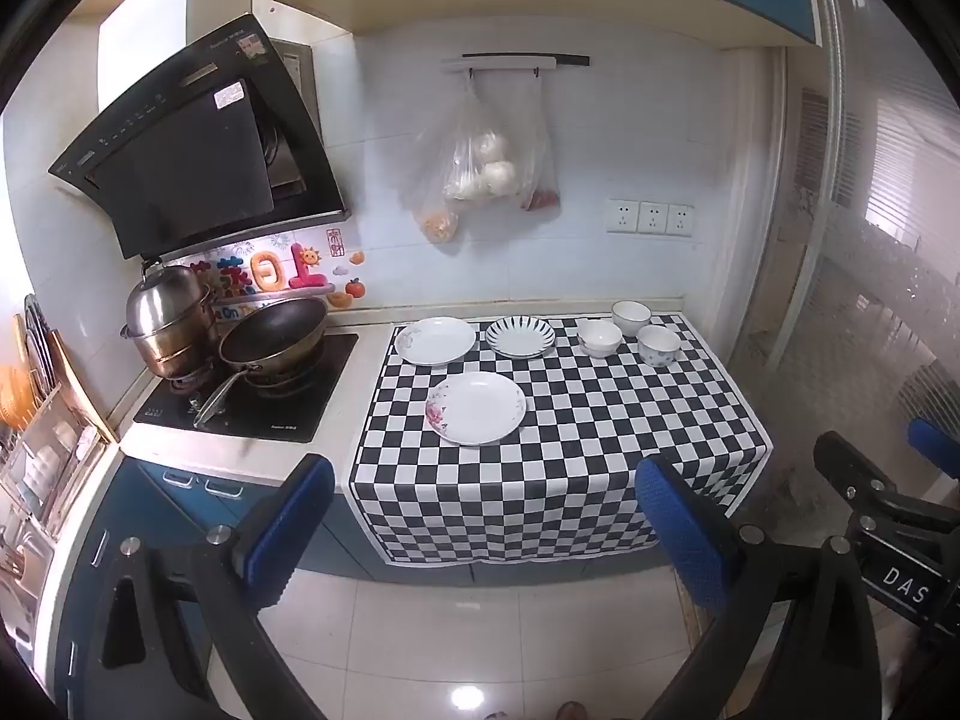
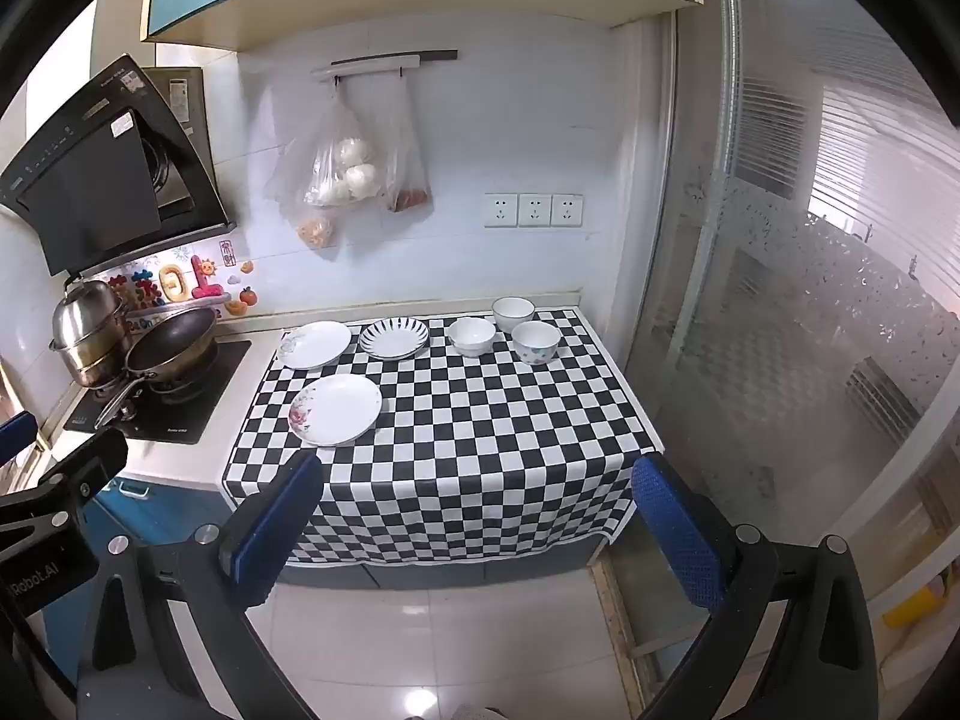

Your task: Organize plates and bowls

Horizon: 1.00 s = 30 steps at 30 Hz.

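On the black-and-white checked cloth (image 1: 600, 432) lie three plates: a white plate with a pink flower (image 1: 476, 407) (image 2: 335, 401) nearest me, a plain white plate (image 1: 435, 340) (image 2: 314, 344) behind it, and a blue-striped plate (image 1: 520, 336) (image 2: 395, 338) beside that. Three white bowls stand at the back right: one (image 1: 599, 338) (image 2: 471, 336), one (image 1: 631, 317) (image 2: 513, 312) and a dotted one (image 1: 658, 345) (image 2: 535, 342). My left gripper (image 1: 486, 516) and right gripper (image 2: 480, 510) are both open and empty, held back from the counter's front edge.
A hob (image 1: 252, 396) with a frying pan (image 1: 273, 330) and a steel steamer pot (image 1: 168, 324) is left of the cloth. A dish rack (image 1: 42, 444) stands at far left. Plastic bags (image 1: 480, 162) hang on the wall. A glass door (image 2: 810, 300) is on the right.
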### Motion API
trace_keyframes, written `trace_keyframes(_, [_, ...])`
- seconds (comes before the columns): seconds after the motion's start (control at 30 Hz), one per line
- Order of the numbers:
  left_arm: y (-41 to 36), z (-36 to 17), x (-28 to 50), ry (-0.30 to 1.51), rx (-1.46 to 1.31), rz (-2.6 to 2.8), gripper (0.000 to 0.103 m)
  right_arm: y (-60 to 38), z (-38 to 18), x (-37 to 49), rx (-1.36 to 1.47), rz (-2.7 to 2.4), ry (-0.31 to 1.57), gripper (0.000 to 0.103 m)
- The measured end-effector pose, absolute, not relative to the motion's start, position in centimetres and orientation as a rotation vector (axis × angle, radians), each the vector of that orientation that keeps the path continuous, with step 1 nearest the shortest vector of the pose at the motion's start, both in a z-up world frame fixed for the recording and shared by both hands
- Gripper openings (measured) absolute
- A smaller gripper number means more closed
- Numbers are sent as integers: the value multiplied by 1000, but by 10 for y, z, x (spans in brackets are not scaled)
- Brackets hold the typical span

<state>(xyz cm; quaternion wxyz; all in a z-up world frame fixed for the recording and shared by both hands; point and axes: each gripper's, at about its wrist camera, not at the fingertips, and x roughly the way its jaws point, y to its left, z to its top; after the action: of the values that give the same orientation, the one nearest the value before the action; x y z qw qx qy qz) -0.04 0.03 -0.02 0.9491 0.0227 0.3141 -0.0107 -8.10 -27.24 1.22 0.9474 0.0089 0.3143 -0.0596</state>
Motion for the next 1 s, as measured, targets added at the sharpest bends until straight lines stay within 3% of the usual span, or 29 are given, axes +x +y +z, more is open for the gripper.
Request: trace_keyframes(1.0, [3,0,-8,644,46,-6,103,-272,16,-87,26,-112,637,103])
